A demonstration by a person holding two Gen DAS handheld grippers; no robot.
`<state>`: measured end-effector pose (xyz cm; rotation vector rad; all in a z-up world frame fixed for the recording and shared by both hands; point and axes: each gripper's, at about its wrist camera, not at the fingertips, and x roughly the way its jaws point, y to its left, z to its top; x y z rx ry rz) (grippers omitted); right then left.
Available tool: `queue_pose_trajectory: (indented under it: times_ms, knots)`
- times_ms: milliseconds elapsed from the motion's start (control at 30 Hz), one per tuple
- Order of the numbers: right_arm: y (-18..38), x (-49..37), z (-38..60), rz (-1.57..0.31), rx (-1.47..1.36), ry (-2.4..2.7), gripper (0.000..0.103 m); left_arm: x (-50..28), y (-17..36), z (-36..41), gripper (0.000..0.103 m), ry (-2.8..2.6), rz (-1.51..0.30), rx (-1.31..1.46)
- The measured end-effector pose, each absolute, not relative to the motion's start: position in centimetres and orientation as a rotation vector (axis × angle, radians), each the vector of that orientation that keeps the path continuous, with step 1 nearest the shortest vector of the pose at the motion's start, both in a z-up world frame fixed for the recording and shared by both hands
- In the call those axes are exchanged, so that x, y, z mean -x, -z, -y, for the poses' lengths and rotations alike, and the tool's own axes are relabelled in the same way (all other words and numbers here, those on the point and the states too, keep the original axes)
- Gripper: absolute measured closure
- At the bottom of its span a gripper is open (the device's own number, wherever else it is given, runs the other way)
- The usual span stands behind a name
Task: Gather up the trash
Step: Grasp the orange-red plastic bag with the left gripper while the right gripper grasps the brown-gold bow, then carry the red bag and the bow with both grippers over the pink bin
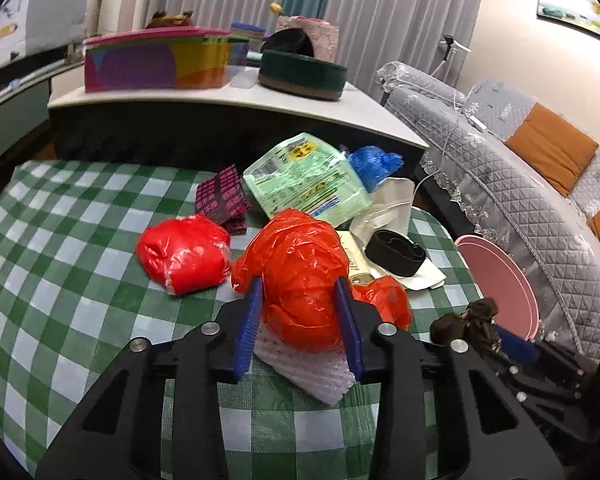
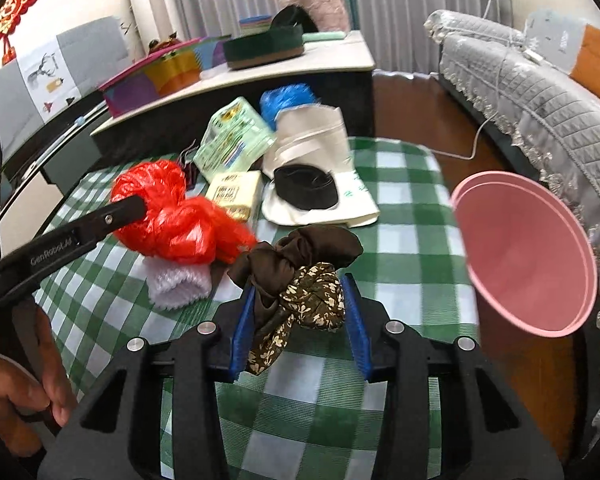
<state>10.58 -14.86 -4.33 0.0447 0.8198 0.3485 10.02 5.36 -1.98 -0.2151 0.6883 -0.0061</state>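
Right beside the pink bin [image 2: 528,256], the right gripper [image 2: 300,316] is clamped on a brown scrunchie bundle [image 2: 300,276], with the bin's mouth just off to its right, so that hand's nearer. Further from the bin, the left gripper [image 1: 300,316] pinches a red plastic bag [image 1: 300,276] over the checkered tablecloth [image 1: 60,260].

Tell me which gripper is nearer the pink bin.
Right. The right gripper, holding the brown cloth, sits just left of the pink bin; the left gripper, clamping the red bag, is farther left.
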Motion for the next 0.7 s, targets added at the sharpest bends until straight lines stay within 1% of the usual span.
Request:
queue_pose_trajectory:
  times_ms: [700]
  knots:
    - [-0.9, -5.6, 21.2, -0.643, -0.061, -0.193, 0.061, -6.6, -1.8, -1.9, 0.068, 0.011, -0.594, 0.144]
